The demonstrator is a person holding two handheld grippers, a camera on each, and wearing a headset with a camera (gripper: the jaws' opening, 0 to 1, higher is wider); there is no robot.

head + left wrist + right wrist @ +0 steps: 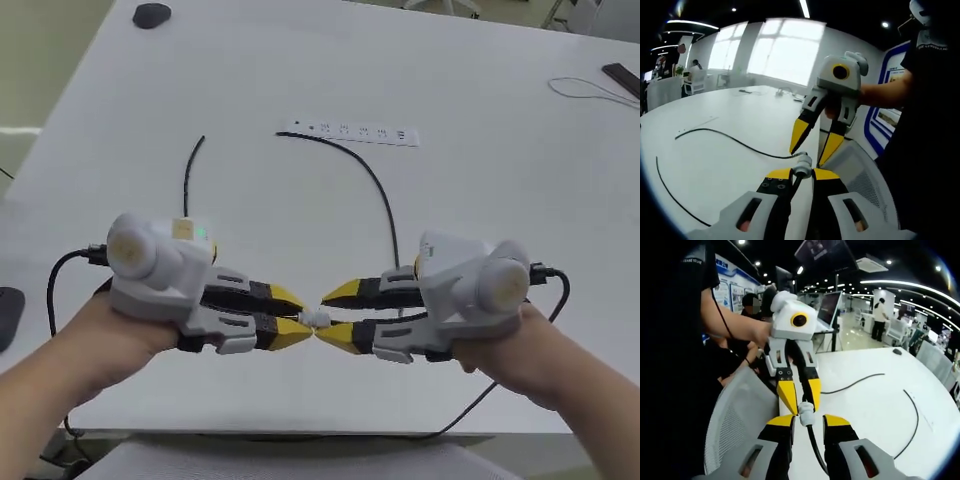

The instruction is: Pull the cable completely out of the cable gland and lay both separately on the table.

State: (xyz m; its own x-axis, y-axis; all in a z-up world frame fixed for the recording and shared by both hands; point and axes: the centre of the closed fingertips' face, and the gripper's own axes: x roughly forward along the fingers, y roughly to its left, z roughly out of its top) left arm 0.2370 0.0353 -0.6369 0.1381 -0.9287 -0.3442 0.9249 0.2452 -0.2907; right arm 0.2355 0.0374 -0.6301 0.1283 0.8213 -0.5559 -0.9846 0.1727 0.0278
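Pinching the cable gland (318, 320) in the left gripper (801, 174), the person should close the open right gripper (808, 421) on the cable (375, 185) and pull straight back.

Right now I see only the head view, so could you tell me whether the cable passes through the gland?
Observer: Yes. In the right gripper view the cable comes out of the gland and runs back between the jaws of the right hand-held gripper.
Operator: Thank you. Is that hand-held gripper shut on it?
Observer: No, it is open, with a gap on each side of the cable.
Operator: And the left one, please?
Observer: In the left gripper view the left hand-held gripper looks shut on the gland.
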